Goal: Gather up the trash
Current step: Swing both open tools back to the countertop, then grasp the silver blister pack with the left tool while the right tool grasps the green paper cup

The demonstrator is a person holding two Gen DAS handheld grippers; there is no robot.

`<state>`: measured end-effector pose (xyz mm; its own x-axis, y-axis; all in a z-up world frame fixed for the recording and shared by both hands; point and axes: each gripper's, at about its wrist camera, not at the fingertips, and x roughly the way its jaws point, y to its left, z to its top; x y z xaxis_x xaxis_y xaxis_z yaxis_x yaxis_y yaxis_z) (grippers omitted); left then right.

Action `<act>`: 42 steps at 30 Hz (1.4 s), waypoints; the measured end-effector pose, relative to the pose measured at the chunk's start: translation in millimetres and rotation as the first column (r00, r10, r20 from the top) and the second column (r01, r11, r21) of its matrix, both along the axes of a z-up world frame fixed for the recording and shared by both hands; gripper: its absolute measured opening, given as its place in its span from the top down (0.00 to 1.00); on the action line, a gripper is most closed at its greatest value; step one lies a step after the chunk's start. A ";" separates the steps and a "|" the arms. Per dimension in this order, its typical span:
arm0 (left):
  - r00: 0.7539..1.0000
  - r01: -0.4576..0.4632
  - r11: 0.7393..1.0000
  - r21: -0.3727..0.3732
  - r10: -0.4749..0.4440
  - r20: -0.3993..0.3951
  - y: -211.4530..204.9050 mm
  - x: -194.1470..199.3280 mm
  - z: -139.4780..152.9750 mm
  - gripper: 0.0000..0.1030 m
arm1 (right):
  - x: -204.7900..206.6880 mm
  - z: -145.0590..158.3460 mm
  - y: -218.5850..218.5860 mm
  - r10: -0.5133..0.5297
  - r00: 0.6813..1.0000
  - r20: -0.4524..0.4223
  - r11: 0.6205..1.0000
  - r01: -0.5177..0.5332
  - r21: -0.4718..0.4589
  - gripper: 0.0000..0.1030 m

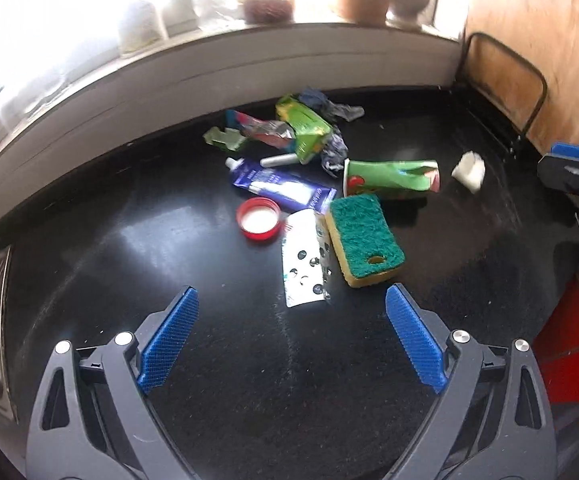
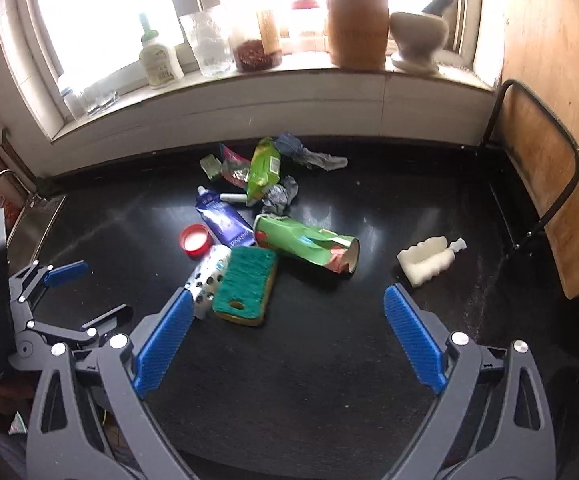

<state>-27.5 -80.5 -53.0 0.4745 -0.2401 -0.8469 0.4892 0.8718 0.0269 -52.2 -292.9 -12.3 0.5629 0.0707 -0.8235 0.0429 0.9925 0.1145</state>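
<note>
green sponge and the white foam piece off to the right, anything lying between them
Nothing: in the right wrist view only bare black countertop separates the green sponge from the white foam piece. The crushed green cup lies farther back, off that line.

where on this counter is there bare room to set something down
Bare counter lies in front of the sponge, between it and both open claws, left claw and right claw. Another free patch sits between the green cup and the white foam piece. It is crowded from the sponge back to the wall, where wrappers, tube and cap pile up.
</note>
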 end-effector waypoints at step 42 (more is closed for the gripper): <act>0.996 -0.079 0.996 0.033 0.080 -0.049 -14.4 30.7 -44.3 0.59 | 69.1 -84.7 -9.8 0.256 0.949 -0.181 0.960 -0.272 -0.068 0.52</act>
<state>3.2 -95.0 -97.3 0.4473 -0.1765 -0.8768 0.4197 0.9071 0.0315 17.0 -302.7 -97.0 0.3865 0.1180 -0.9147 -0.2116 0.9767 0.0366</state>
